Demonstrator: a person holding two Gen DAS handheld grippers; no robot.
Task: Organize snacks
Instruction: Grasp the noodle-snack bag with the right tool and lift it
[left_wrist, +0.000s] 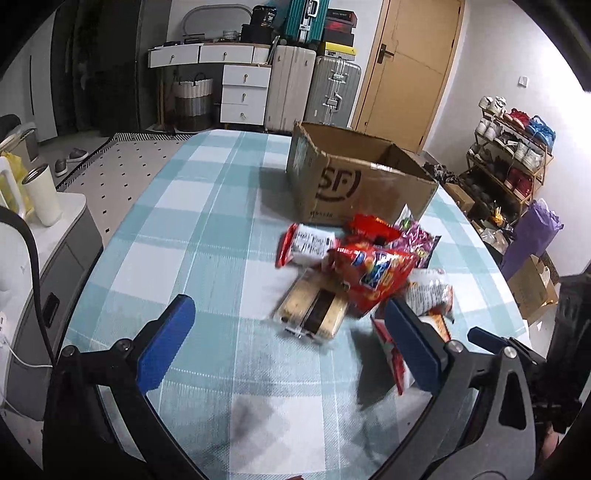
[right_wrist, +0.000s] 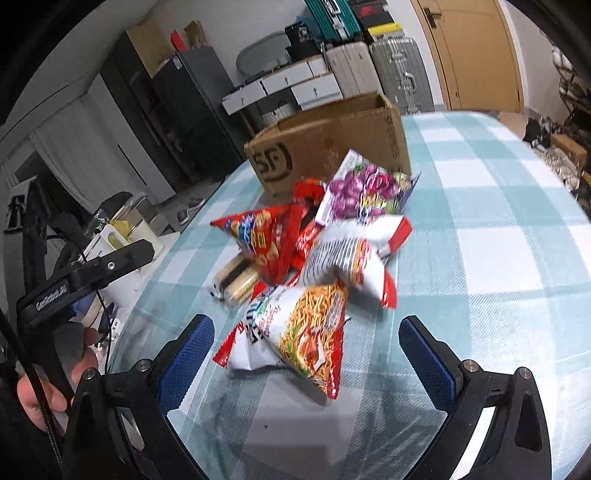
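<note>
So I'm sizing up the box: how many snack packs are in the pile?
6 visible; more may be hidden. Purple grape bag nearest the box, red cracker bag, red pack, white-red pack, noodle pack nearest, clear biscuit pack.

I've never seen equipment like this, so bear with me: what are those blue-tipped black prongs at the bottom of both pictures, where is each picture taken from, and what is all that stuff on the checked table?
No robot here: a person carries a two-fingered tool in each hand. Each picture comes from a wide-angle camera on one tool, looking forward along its fingers. The first shows the left hand-held gripper, the second the right hand-held gripper. Both are open and hold nothing.

On the checked tablecloth lies a pile of snacks: a noodle packet nearest the right tool, a red snack bag, a purple grape-printed bag and a clear pack of biscuits. Behind them stands an open cardboard box, probably where the snacks go.
</note>
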